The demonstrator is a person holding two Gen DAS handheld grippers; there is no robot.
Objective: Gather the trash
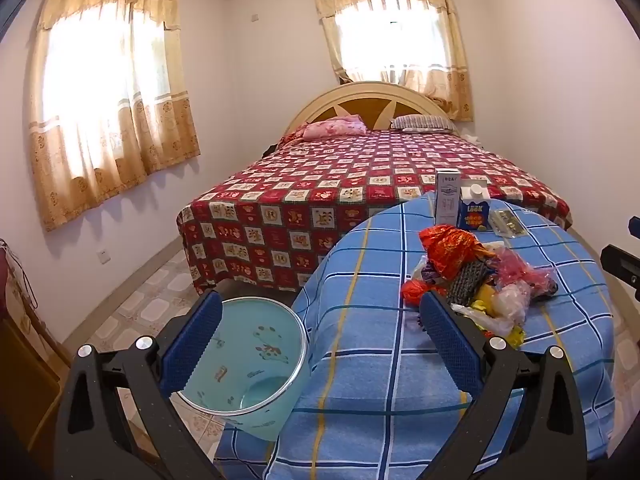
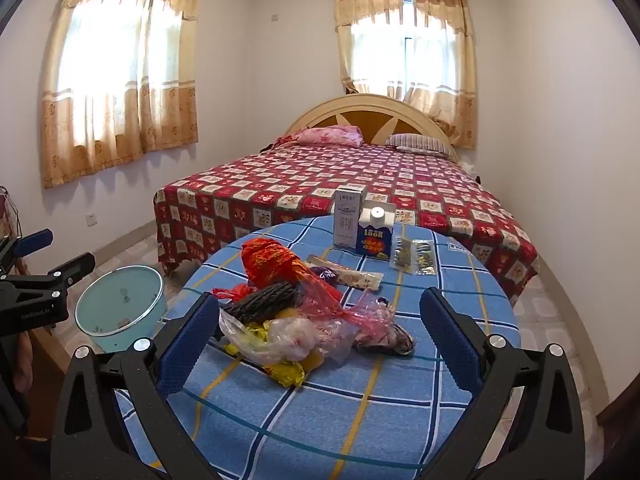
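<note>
Bedroom walls, two curtained windows and a bed (image 2: pixel 340 184) under a red patterned cover are seen behind a round tabletop (image 2: pixel 360 412) draped in blue checked cloth. Nothing appears to have been collected yet: the one pale blue bin (image 1: pixel 248 364) beside the tabletop is seen with nothing in it, and the trash pile (image 2: pixel 304 312) of crumpled bags and wrappers lies untouched near the middle of the cloth. Further back, two cartons are counted, a white carton (image 2: pixel 347 216) and a blue carton (image 2: pixel 374 236) just beside it, with one flat wrapper (image 2: pixel 348 276) and a clear packet (image 2: pixel 414 256) nearby. The pieces in the pile overlap too much to be counted. Both tongs are held wide apart with nothing gripped: the left tongs (image 1: pixel 320 344) over the tabletop edge near the bin, the right tongs (image 2: pixel 320 340) framing the pile. The whole job is judged to remain.
</note>
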